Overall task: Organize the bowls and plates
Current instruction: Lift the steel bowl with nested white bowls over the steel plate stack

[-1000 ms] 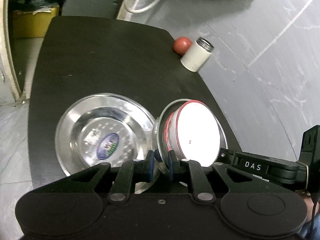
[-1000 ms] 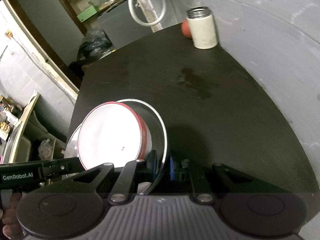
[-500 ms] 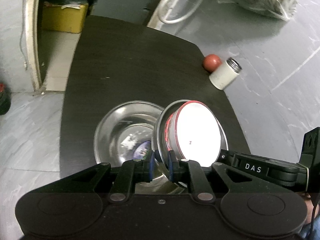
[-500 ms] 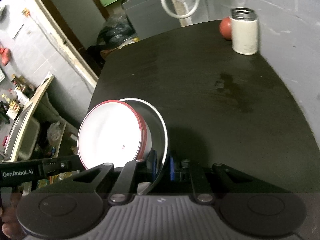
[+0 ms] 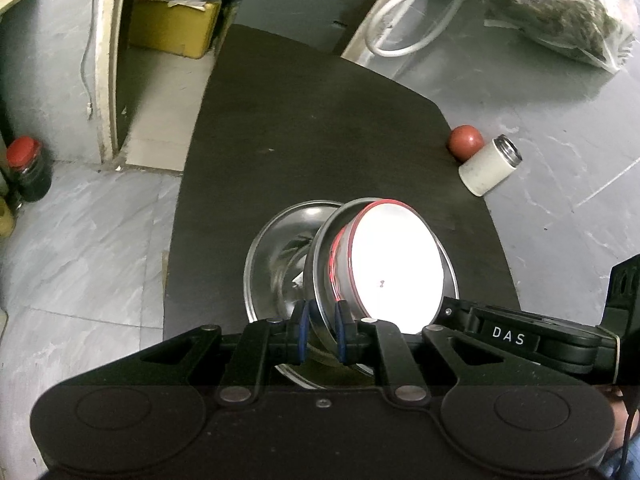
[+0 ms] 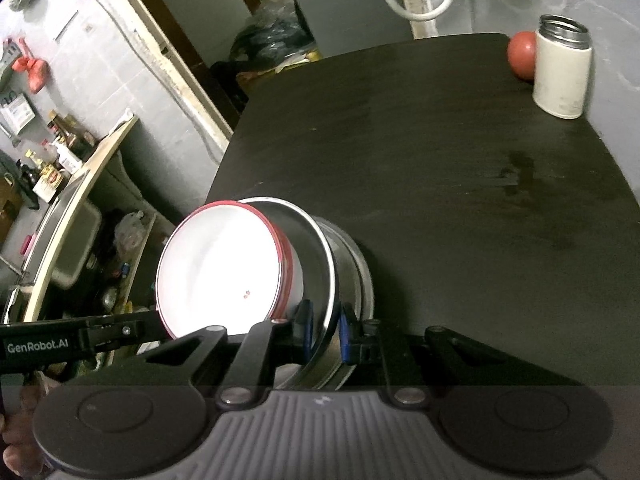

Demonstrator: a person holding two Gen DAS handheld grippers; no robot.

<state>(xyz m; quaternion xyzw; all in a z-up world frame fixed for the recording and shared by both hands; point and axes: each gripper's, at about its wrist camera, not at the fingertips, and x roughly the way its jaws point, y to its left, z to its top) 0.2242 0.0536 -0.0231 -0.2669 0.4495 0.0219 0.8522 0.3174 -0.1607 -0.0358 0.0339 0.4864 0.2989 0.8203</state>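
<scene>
A white bowl with a red rim (image 5: 396, 264) sits inside a shallow steel dish (image 5: 320, 264), held above the black table (image 5: 320, 140). My left gripper (image 5: 320, 328) is shut on the dish's near rim. In the right wrist view my right gripper (image 6: 324, 332) is shut on the opposite rim of the steel dish (image 6: 316, 248), with the white bowl (image 6: 220, 272) on its left. A second steel plate (image 5: 272, 268) lies on the table directly under the held dish, partly covered by it. Each gripper shows in the other's view: the right gripper (image 5: 508, 336), the left gripper (image 6: 80, 340).
A white open flask (image 5: 488, 168) and a red ball (image 5: 464, 142) stand at the table's far right edge, also seen as flask (image 6: 560, 76) and ball (image 6: 520, 54). A dark stain (image 6: 516, 168) marks the tabletop. A grey floor, shelves and a sink surround the table.
Both grippers carried the dish and bowl leftwards, over the steel plate on the table, which is now largely covered. Both views rolled. The grips have not changed.
</scene>
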